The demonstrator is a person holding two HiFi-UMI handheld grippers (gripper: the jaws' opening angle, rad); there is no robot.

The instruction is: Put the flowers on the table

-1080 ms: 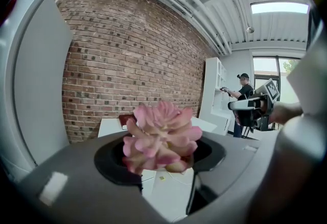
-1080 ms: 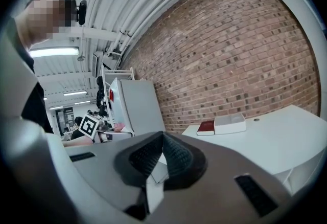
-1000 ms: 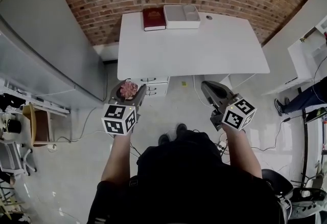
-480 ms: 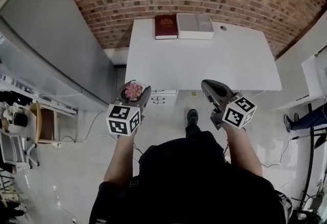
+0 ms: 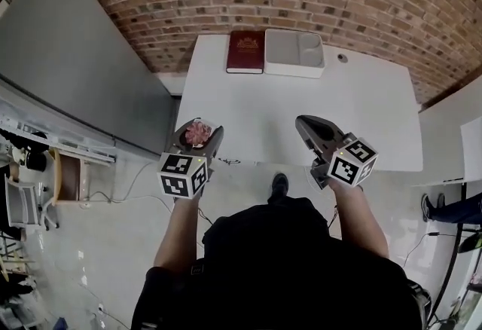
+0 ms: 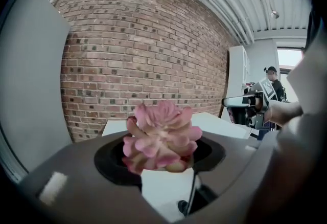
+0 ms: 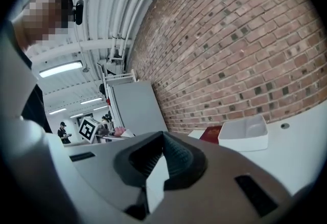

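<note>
One pink flower (image 5: 198, 132), clamped in left gripper (image 5: 196, 128), up in air by table (image 5: 316, 106) near edge. Right gripper (image 5: 304, 125) jaws together, nothing in them. Flower not on table yet. Left to do, I think: reach over top, set flower down, let go.

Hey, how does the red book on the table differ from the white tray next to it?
The red book is dark, closed and flat; the white tray is pale like the table. The book is solid, while the tray is open-topped with raised walls and looks empty. The tray is wider than the book. Both sit side by side at the table's far edge.
</note>
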